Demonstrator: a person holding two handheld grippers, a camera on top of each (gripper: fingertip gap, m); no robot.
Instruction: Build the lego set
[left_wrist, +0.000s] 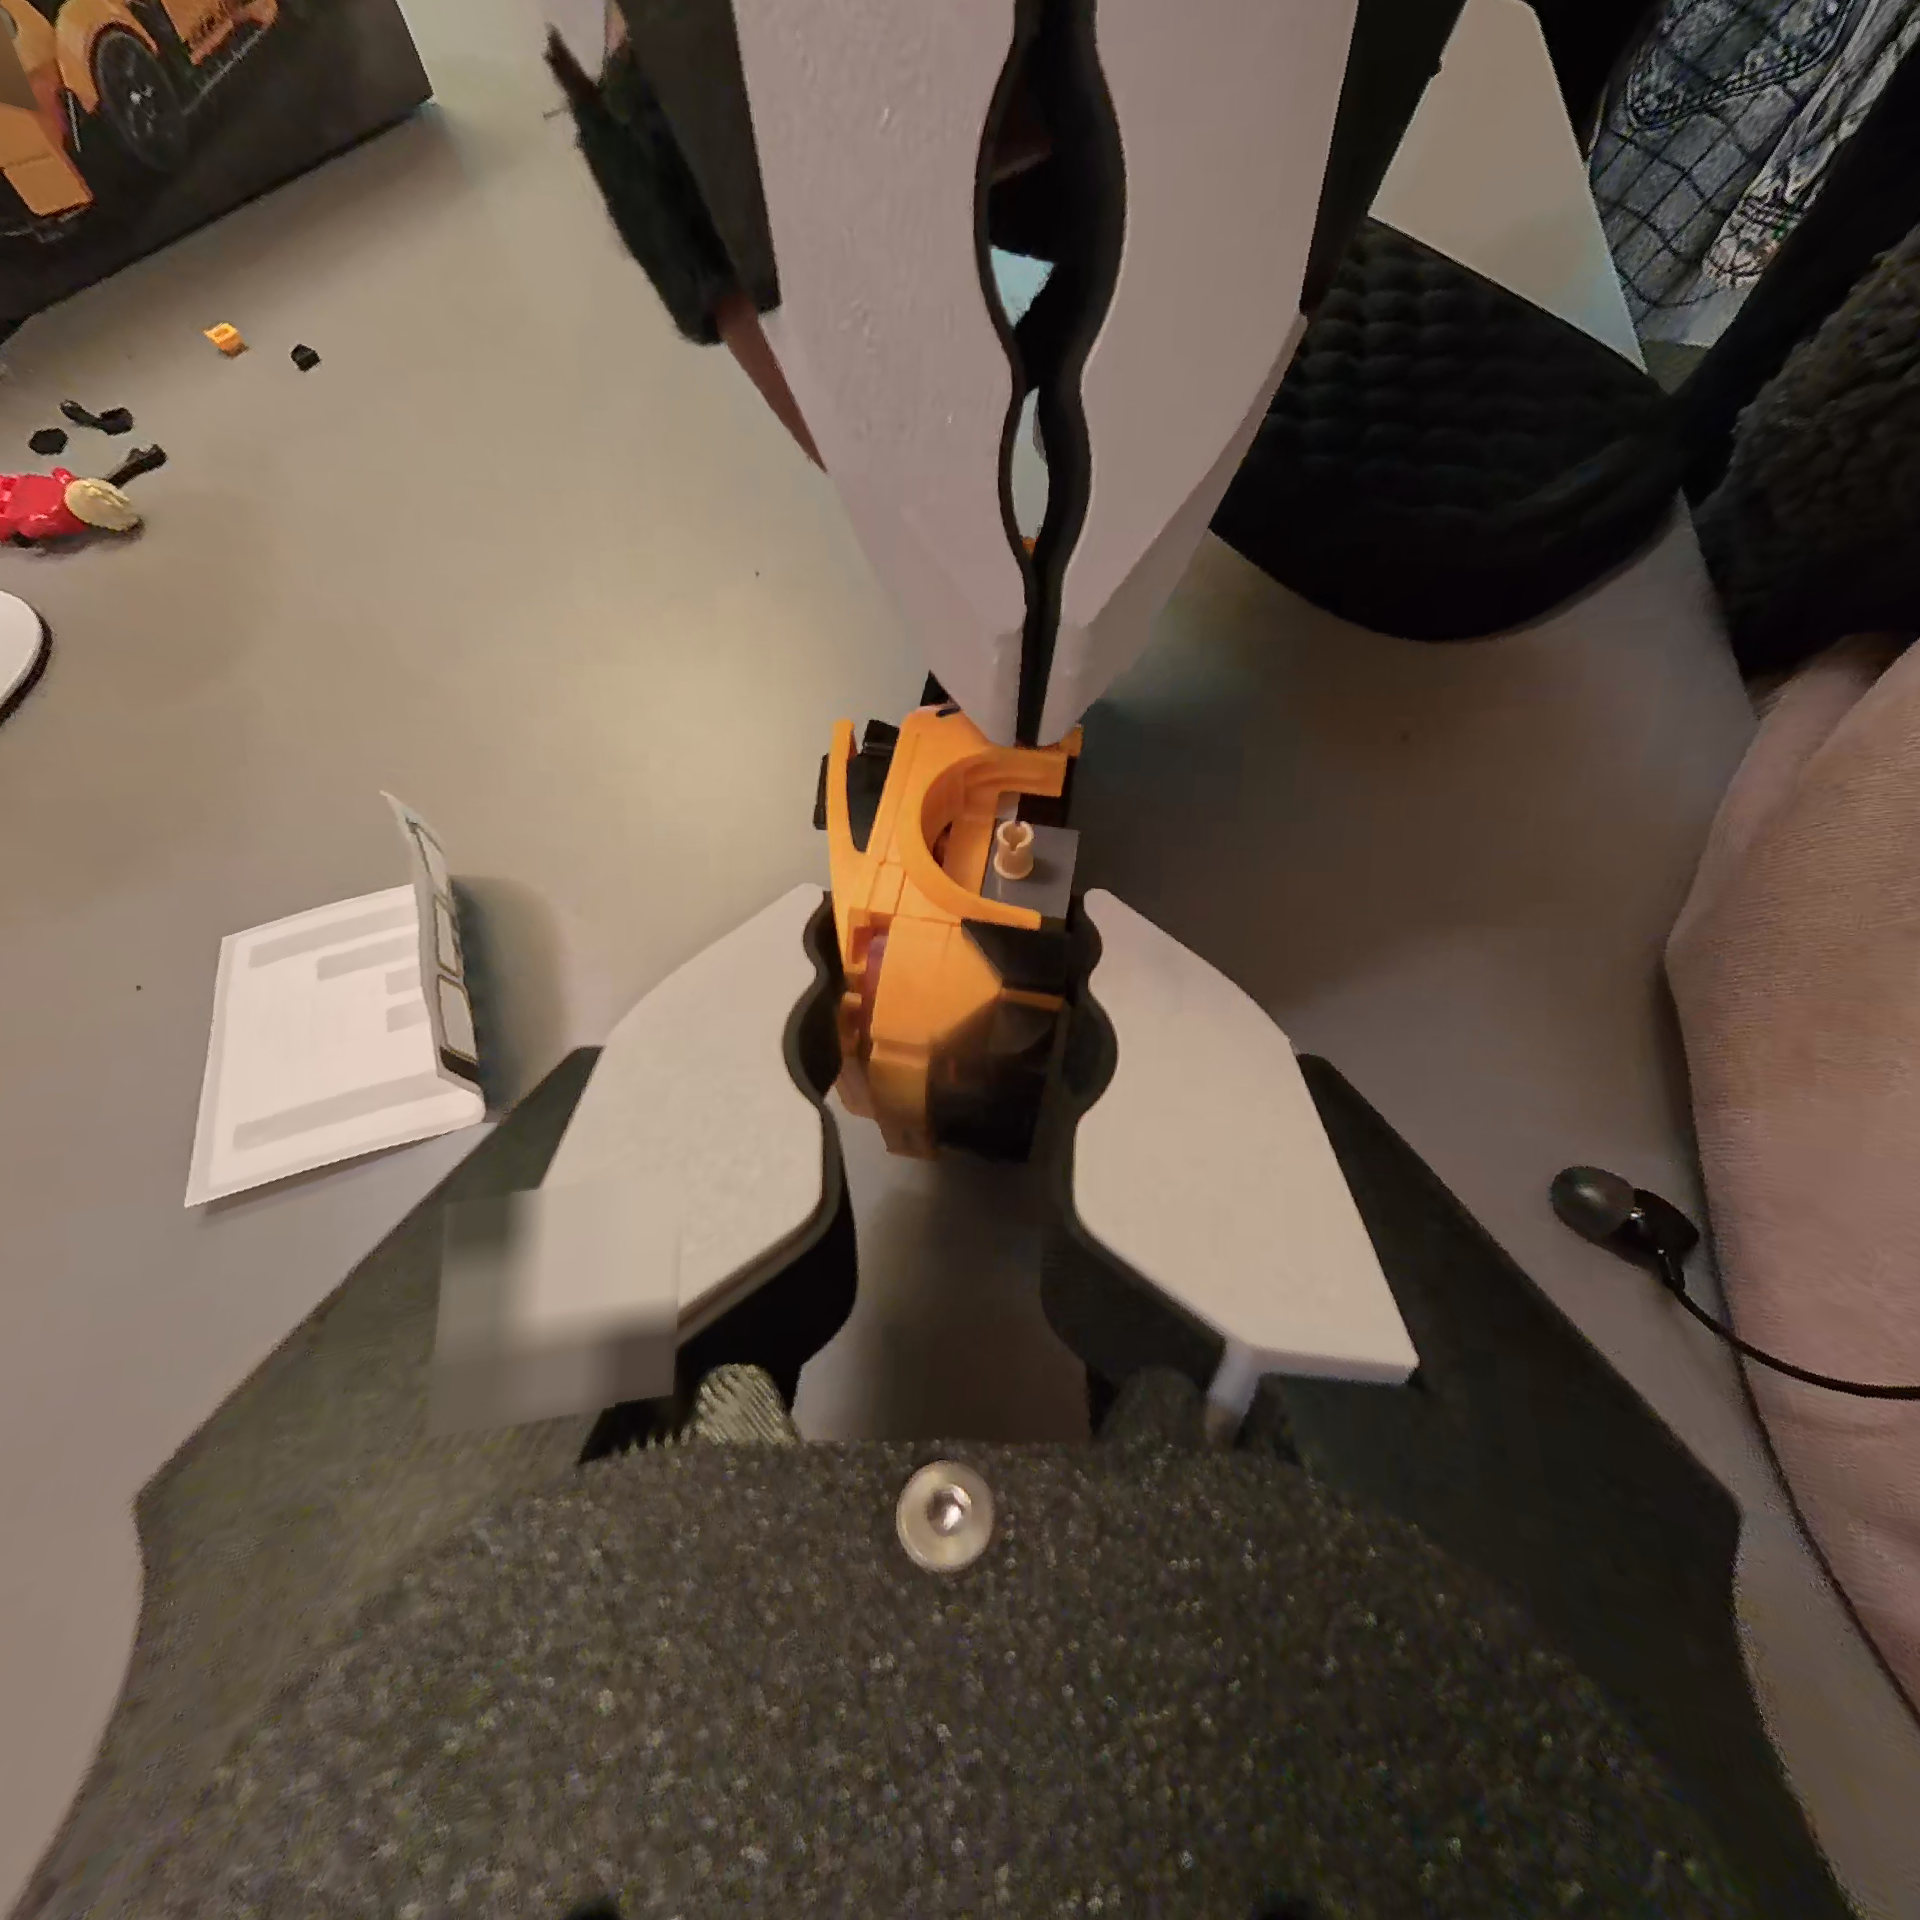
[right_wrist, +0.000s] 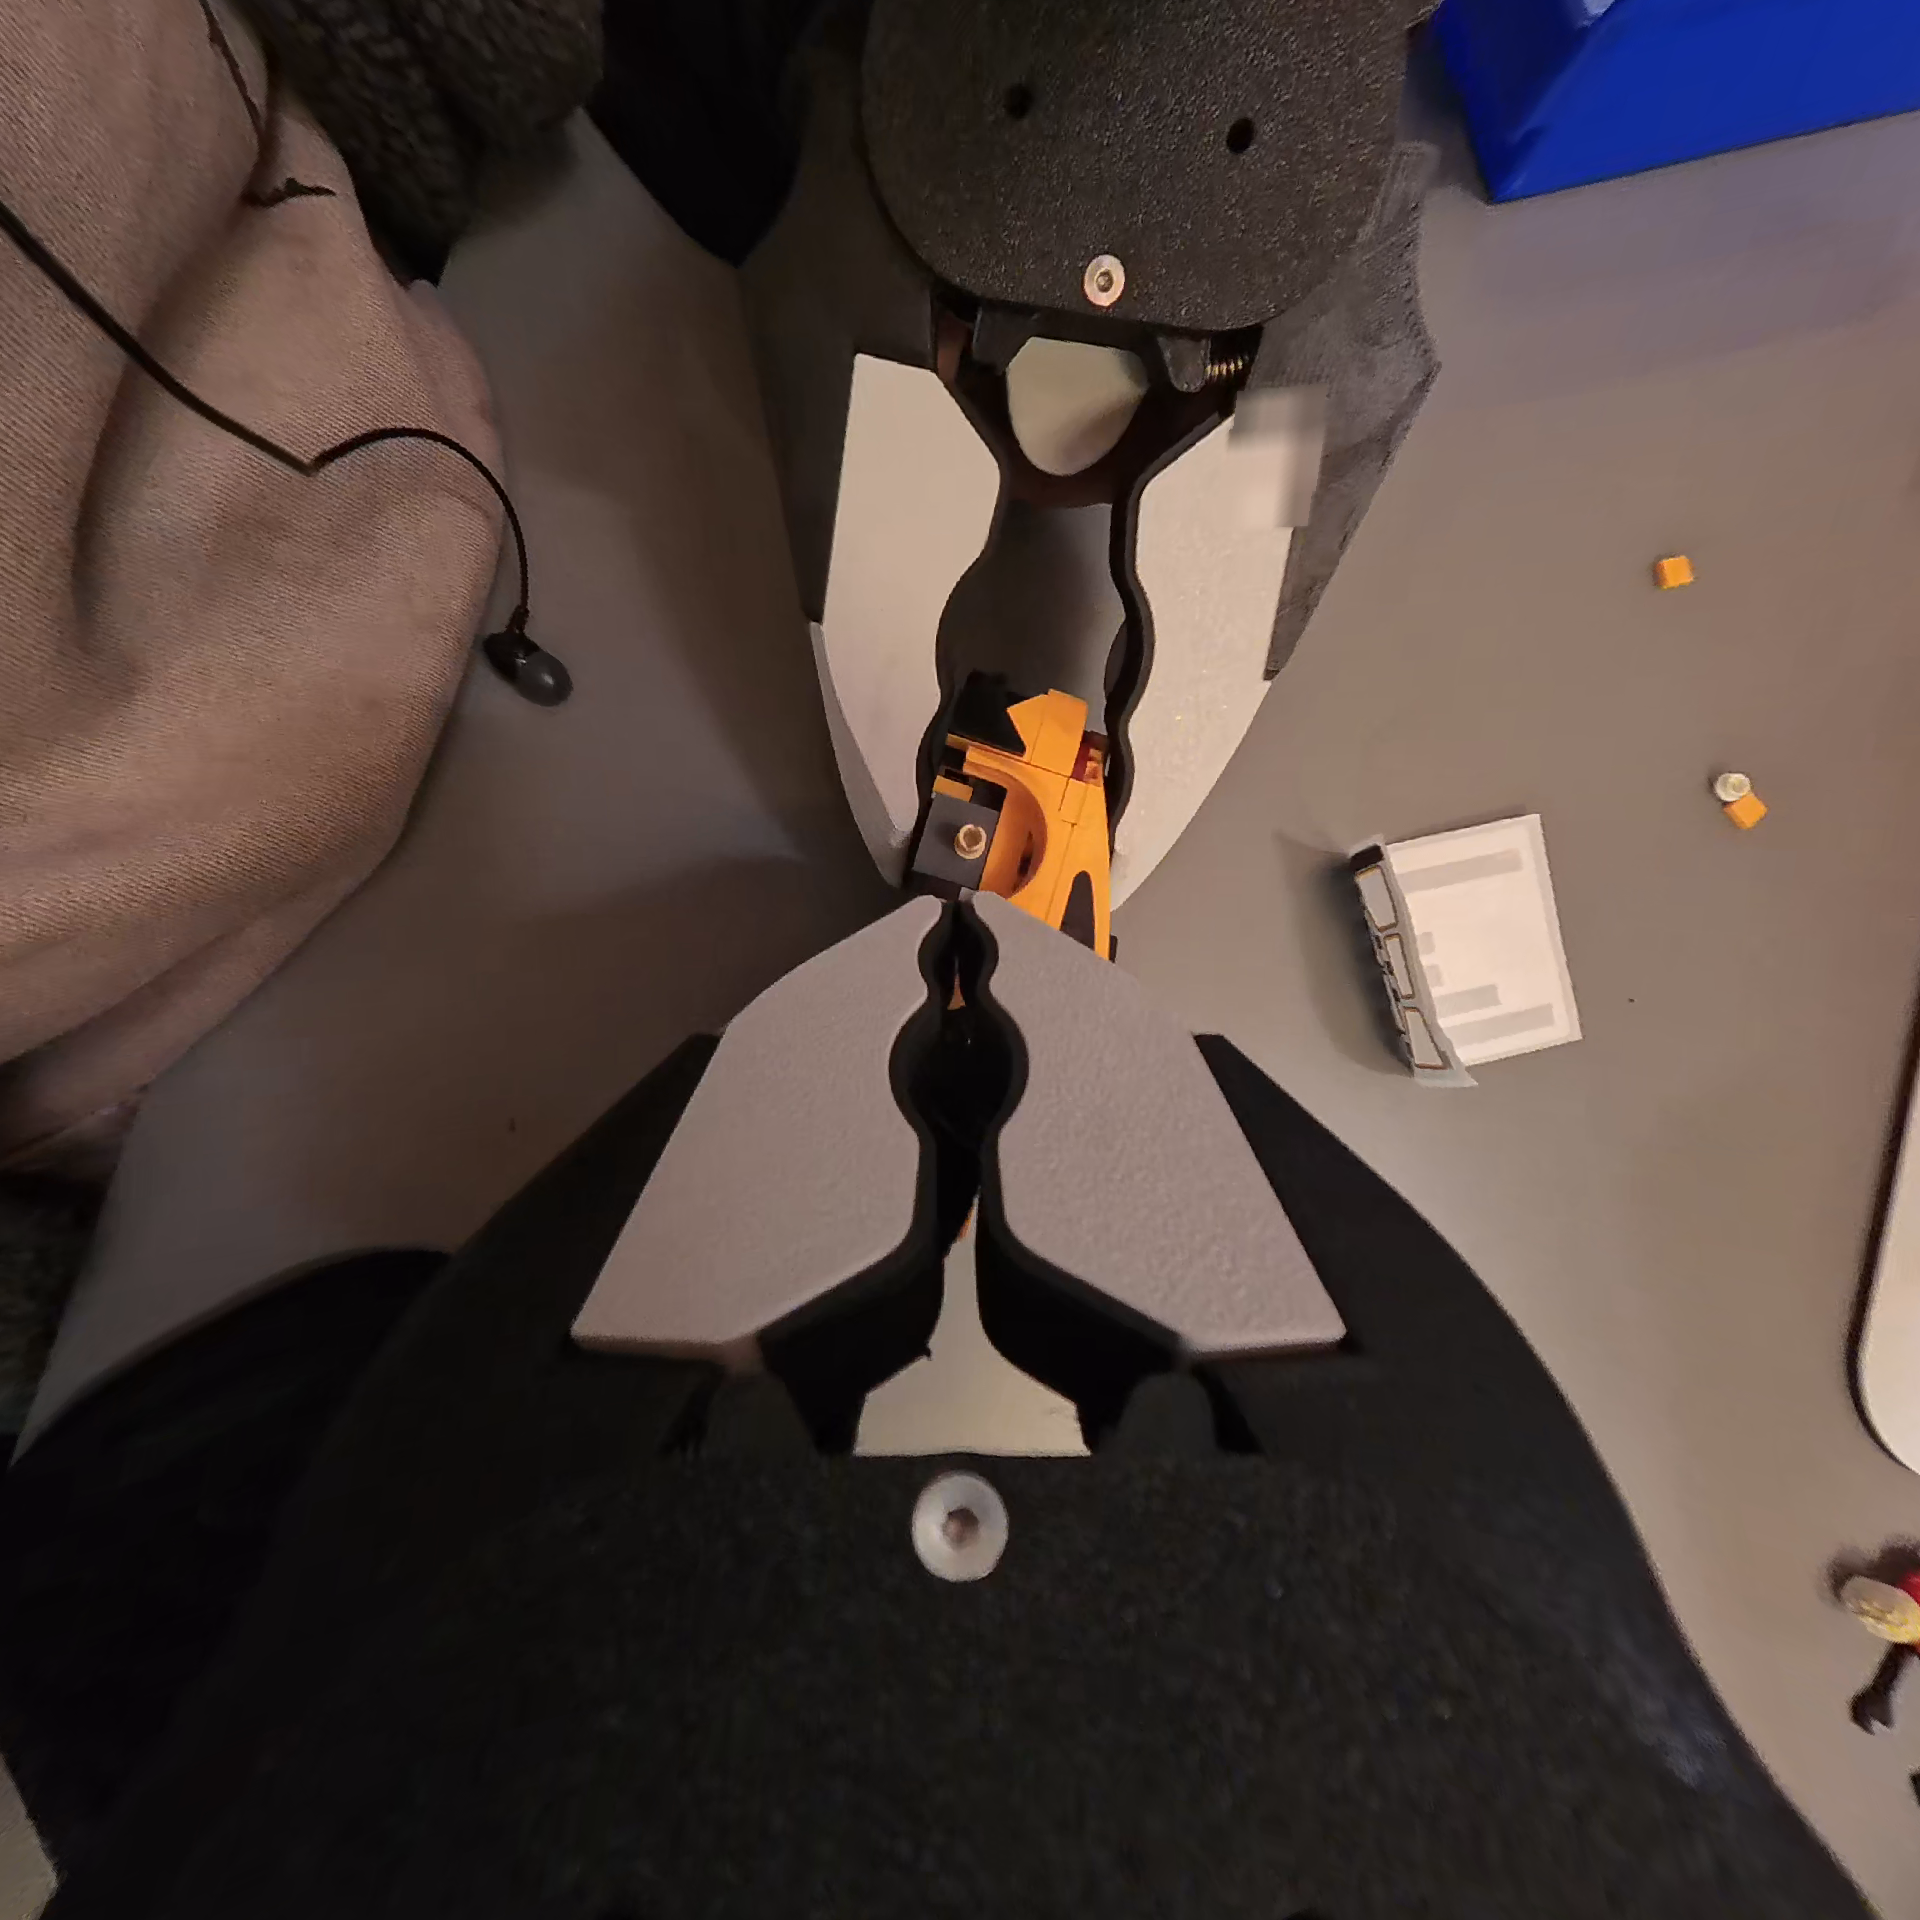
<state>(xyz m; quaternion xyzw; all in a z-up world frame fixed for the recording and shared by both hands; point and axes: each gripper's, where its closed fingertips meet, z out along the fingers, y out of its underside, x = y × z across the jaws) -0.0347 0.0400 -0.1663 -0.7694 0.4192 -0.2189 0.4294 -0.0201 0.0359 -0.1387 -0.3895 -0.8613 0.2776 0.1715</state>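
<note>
Orange-and-black brick car body sat clamped in the left gripper; the right gripper, fingertips closed together, pressed its end; steady, aligned pressure seemed wise.

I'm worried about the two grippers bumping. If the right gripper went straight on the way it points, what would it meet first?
Probably the orange and black brick car: the right gripper's closed tips sit right at its near end. Just beyond it the left gripper clamps the car from the opposite side. Whether the tips already touch the car is unclear.
</note>
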